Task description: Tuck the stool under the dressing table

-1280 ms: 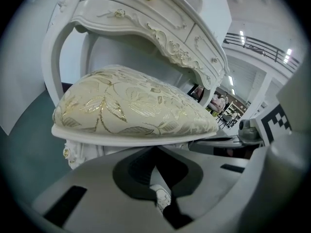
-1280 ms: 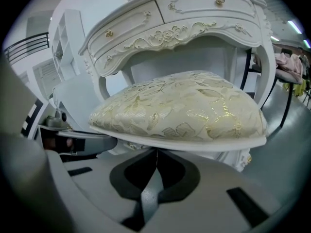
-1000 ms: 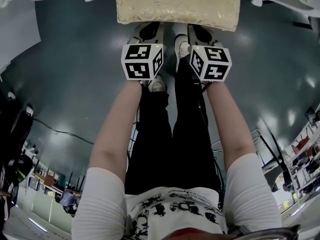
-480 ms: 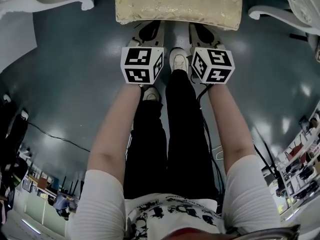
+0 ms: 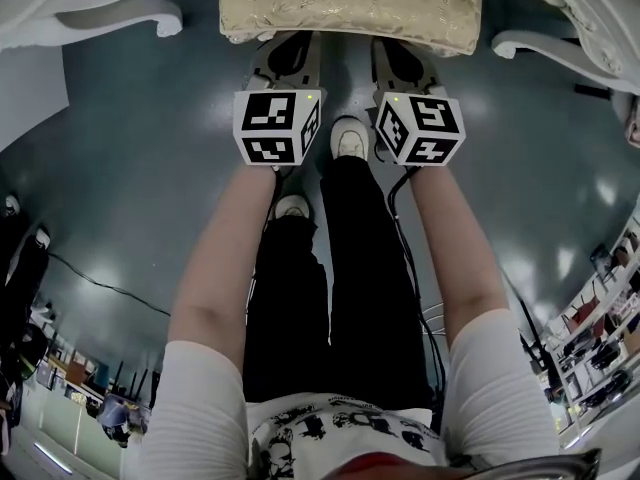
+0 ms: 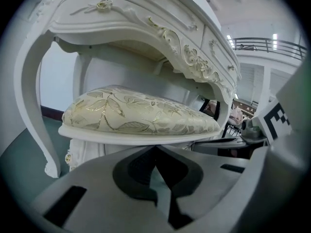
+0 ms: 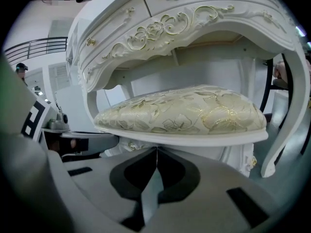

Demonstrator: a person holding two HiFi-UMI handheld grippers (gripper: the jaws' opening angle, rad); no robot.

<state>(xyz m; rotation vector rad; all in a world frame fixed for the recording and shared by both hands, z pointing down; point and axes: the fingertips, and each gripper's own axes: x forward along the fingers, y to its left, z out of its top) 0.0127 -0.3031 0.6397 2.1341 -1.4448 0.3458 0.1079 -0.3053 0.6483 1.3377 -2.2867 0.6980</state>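
A person standing on a dark, glossy floor (image 5: 130,168) holds the left gripper (image 6: 155,148) and right gripper (image 7: 156,148) side by side at the white rim of a gold-leaf cushioned stool (image 6: 141,113). Both pairs of fingers are clenched on nothing. The stool sits between the curved front legs of the ornate white dressing table (image 7: 194,18), beneath its carved apron
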